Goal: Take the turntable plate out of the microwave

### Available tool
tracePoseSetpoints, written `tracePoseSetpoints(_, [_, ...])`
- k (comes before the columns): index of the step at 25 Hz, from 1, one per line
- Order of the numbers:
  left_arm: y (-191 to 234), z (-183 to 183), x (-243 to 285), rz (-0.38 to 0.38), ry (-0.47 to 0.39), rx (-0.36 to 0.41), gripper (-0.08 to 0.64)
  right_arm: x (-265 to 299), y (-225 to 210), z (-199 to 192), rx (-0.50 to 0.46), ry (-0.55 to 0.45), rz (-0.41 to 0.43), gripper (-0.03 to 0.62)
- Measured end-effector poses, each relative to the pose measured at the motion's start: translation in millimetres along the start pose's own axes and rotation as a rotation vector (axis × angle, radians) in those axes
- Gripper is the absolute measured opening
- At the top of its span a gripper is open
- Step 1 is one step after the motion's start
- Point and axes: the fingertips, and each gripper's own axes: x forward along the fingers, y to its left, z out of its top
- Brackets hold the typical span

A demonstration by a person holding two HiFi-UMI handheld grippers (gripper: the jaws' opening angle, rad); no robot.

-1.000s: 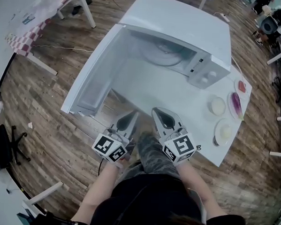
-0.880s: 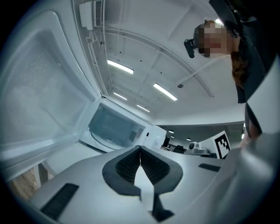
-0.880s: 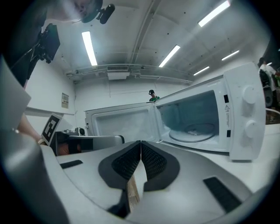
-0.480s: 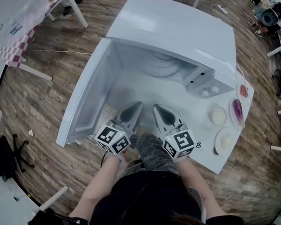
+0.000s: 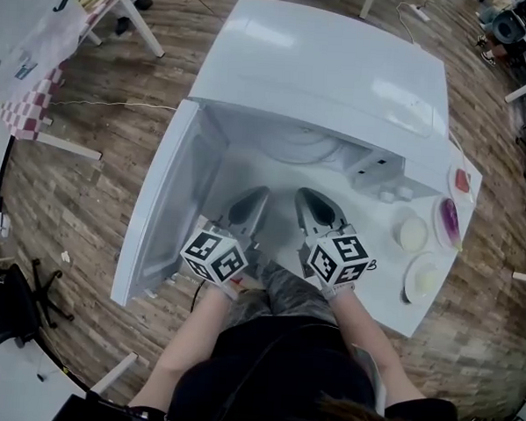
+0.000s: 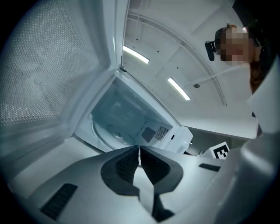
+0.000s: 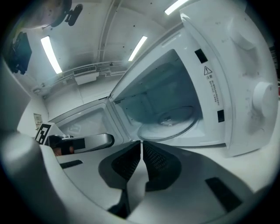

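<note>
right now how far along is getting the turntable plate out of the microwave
Done: the microwave door stands open. In hand: the left gripper and right gripper, both shut and empty, point toward the opening from in front of it. Left: the turntable plate lies inside, untouched; it has to be gripped and drawn out.

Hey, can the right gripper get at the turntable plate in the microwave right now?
Probably yes. The door stands wide open, and nothing lies between the right gripper and the turntable plate. Its jaws are shut, so they would have to open first.
</note>
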Motion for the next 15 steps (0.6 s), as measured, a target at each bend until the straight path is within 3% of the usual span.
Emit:
tracePoseSetpoints(4, [14,0,10,0.011,-0.008,-0.066,0.011,11,-3,-1,0.044,0.004,0.005,0.020])
tracePoseSetpoints(15, [36,-16,42,-0.015,0.006,-0.452,0.012,20,-31,-8,0.343,-0.030,-0.065,0.021])
